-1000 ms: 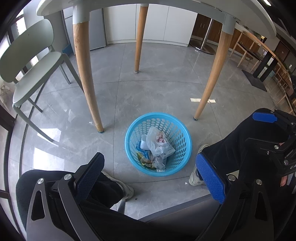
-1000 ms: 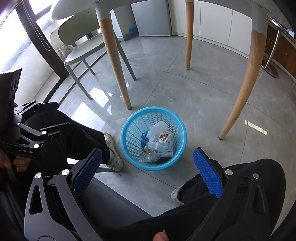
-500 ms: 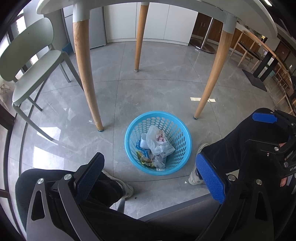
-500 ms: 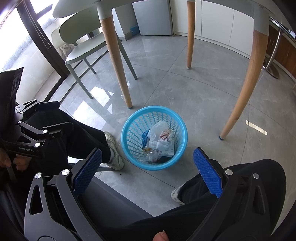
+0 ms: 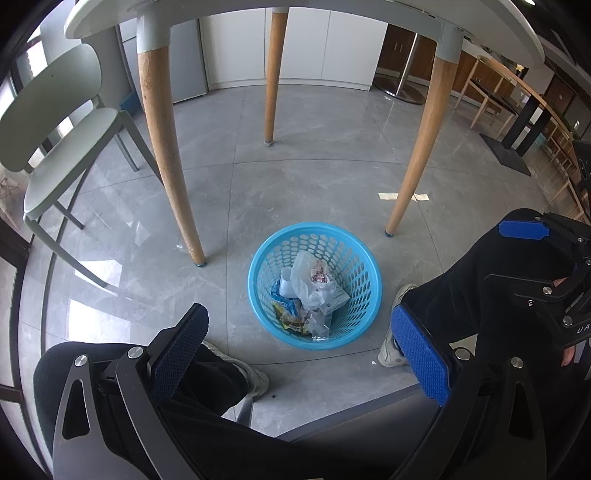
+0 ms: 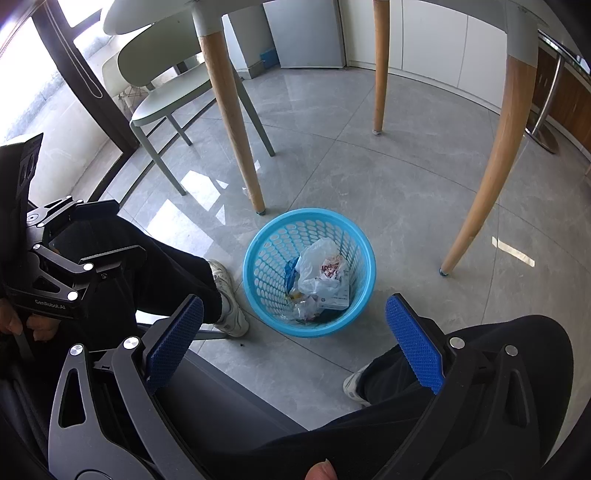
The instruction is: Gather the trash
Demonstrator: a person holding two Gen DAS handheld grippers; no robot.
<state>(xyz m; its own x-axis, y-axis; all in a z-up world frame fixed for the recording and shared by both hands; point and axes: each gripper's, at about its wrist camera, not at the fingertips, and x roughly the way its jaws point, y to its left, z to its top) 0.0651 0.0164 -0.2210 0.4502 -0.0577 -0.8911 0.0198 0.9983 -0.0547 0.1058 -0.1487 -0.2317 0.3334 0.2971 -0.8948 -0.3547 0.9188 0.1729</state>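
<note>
- The round blue plastic basket with a perforated wall [image 5: 364, 266] stands upright on the grey tiled floor [image 5: 314, 184], between the person's two dark-trousered legs and just short of the table's legs.
- Inside it lies the trash: a crumpled clear plastic bag with red print [image 5: 314, 280] on top, a white printed paper packet [image 6: 338, 297] beside it, and colourful wrappers [image 5: 290, 317] lower down near the bottom.
- The left gripper [image 5: 299, 343] hangs above and on the near side of the basket, its two blue textured pads spread wide; nothing lies between them, and the basket shows in the gap, well apart from both pads.
- The right gripper [image 6: 293, 341] is likewise spread wide and holds nothing, with the basket ahead of it and slightly to the left of centre in its view.
- Each gripper shows at the edge of the other's view, held by a hand over a knee.
- White sneakers [image 6: 229, 299] rest on the floor on either side of the basket, the left one close to its wall.
- Three tapered wooden table legs [image 5: 168, 162] with pale grey sockets carry a white round tabletop [image 5: 295, 7] beyond the basket.
- A pale green chair [image 5: 55, 147] stands off to the left of the table.
</note>
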